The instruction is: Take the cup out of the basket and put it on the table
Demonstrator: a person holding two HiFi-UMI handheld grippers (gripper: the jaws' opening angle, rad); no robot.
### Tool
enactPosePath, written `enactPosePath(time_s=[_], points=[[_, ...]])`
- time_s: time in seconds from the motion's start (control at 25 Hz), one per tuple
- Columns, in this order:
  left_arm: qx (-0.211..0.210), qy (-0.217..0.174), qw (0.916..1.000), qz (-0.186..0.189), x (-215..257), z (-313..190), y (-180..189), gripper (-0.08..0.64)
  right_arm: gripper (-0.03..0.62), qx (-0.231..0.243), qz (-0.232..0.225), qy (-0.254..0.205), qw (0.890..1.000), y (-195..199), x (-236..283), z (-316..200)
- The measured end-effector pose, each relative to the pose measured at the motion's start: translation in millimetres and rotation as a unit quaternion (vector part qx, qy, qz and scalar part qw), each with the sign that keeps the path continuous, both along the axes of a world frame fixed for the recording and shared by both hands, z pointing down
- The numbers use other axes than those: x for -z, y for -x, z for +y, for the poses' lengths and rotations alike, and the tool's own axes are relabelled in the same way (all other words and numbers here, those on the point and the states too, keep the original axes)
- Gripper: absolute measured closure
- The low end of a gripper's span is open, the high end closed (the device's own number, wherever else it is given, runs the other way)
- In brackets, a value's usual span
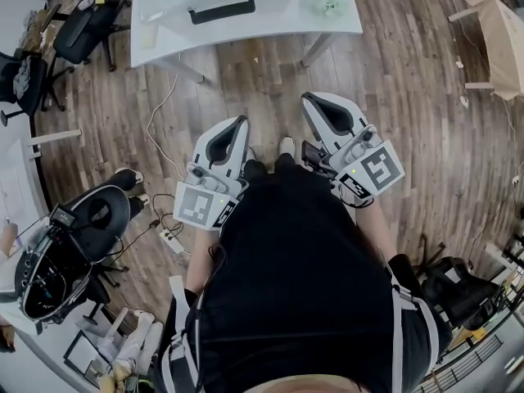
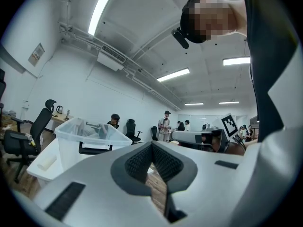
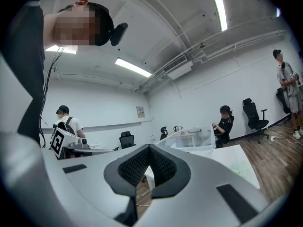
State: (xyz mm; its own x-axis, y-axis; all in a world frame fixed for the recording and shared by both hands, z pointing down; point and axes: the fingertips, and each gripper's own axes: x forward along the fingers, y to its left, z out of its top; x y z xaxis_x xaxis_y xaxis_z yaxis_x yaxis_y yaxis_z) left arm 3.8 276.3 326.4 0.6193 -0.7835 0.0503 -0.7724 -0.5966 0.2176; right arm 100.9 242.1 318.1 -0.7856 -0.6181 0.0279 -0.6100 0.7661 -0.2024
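Head view: a person in a black top holds both tools level over the wooden floor [image 1: 246, 80], short of the white surface [image 1: 164, 43]. The left tool [image 1: 238, 123] and the right tool [image 1: 309, 99] point toward the surface's near edge, and neither touches it. The clear basket [image 1: 221, 8], which has a black handle, stands about midway between the surface's left and right edges. The cup cannot be made out in it. A pale cylinder [image 1: 150, 33] lies near the left edge. A crumpled greenish thing [image 1: 327, 2] lies near the right edge.

Left gripper view: the left tool [image 2: 151, 145] is closed, its ribbed pads meeting at the tips with nothing between them. The basket [image 2: 90, 134] sits on the surface [image 2: 35, 171] ahead, well apart from the tool. There are shapes inside it, but the cup is not identifiable. The cylinder [image 2: 47, 162] lies just beside the basket.

Right gripper view: the right tool [image 3: 148, 148] is closed and empty, pads together. The basket [image 3: 191, 137] stands on the surface [image 3: 244, 164] ahead, apart from the tool.
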Motion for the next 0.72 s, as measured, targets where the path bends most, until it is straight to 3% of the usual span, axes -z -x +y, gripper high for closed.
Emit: enactPosePath(time_s=[0.52,0.72], points=[[0.036,0.011,0.9993,-0.004,-10,-3,-39,0.541,0.575,0.037,-0.011,0.009,0.999,-35,-8,-5],[0.038,0.016,0.9991,-0.006,-15,-18,-32,0.541,0.575,0.038,-0.008,0.012,0.999,-28,-12,-19]])
